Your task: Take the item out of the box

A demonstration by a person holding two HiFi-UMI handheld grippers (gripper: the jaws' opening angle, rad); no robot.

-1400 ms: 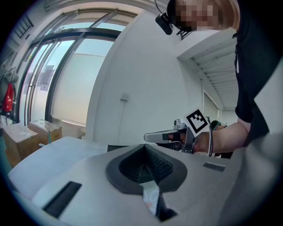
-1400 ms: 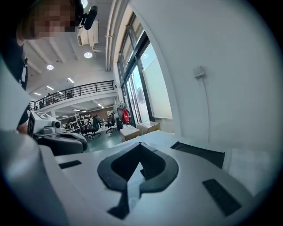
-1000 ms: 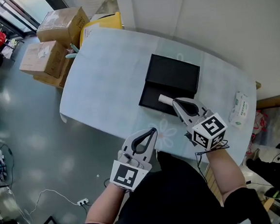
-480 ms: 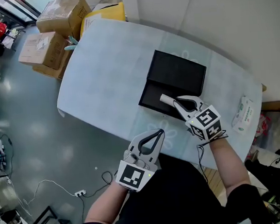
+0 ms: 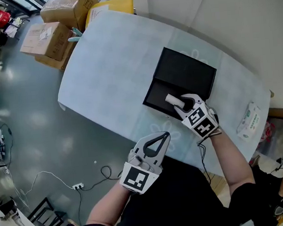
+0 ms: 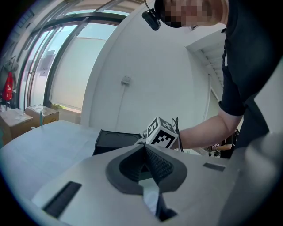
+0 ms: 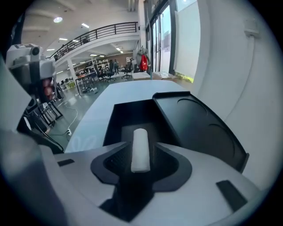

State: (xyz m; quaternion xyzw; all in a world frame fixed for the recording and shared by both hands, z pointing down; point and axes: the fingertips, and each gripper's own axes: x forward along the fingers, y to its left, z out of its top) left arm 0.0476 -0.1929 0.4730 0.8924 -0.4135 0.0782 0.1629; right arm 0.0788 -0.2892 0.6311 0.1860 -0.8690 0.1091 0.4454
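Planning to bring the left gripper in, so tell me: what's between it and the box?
Only bare table lies between the left gripper and the box; the head view shows this.

- The right gripper (image 5: 181,103) moved forward over the open box (image 5: 153,93) and came closer to the white roll (image 5: 171,99) lying inside it.
- Its jaws had been together; they were opening, with the roll between them and the pads not pressing on it.
- In the head view, the left gripper (image 5: 166,134) sat slightly farther right than before.
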